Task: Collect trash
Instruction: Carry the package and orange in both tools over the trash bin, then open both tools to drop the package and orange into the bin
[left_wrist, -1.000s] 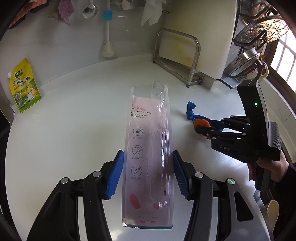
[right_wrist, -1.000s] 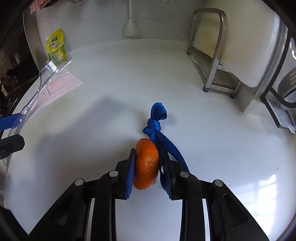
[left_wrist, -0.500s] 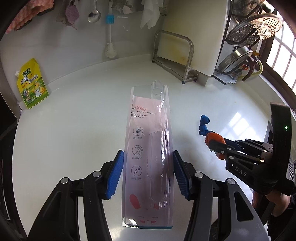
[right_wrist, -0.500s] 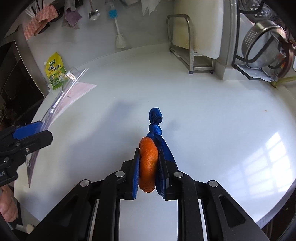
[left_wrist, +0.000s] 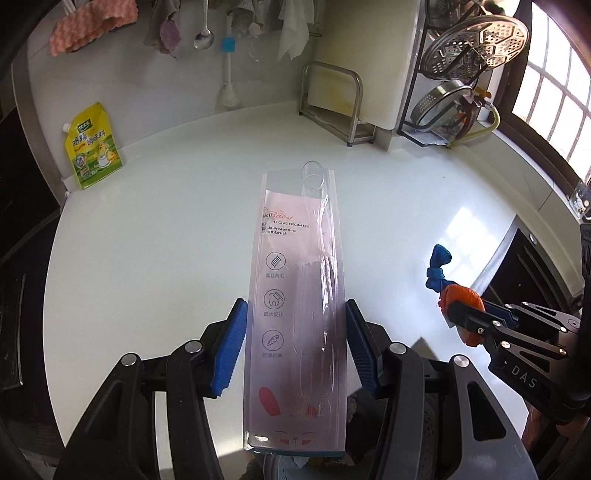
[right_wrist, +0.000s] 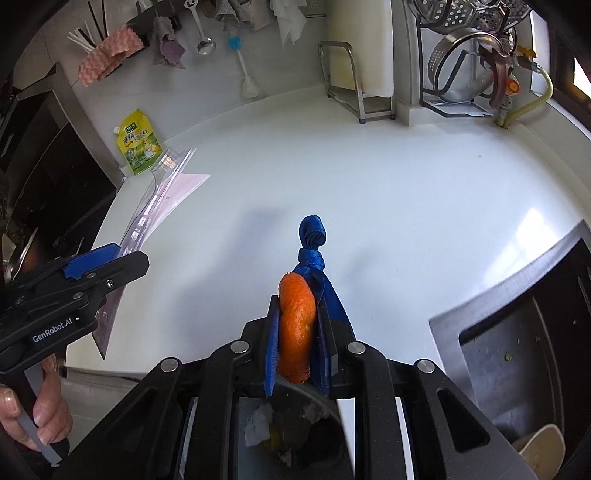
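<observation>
The left gripper (left_wrist: 295, 345) is pinching a clear toothbrush package (left_wrist: 297, 314) while the right gripper (right_wrist: 295, 338) is clamping an orange peel (right_wrist: 297, 328) and knotted blue strap (right_wrist: 312, 254), both hanging past the white countertop's (right_wrist: 369, 192) near edge, above a trash bin (right_wrist: 280, 435).

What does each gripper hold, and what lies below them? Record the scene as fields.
left gripper: shut on toothbrush package
right gripper: shut on orange peel and blue strap
below right gripper: trash bin with rubbish inside
surface: white counter
back left of counter: yellow pouch
</observation>
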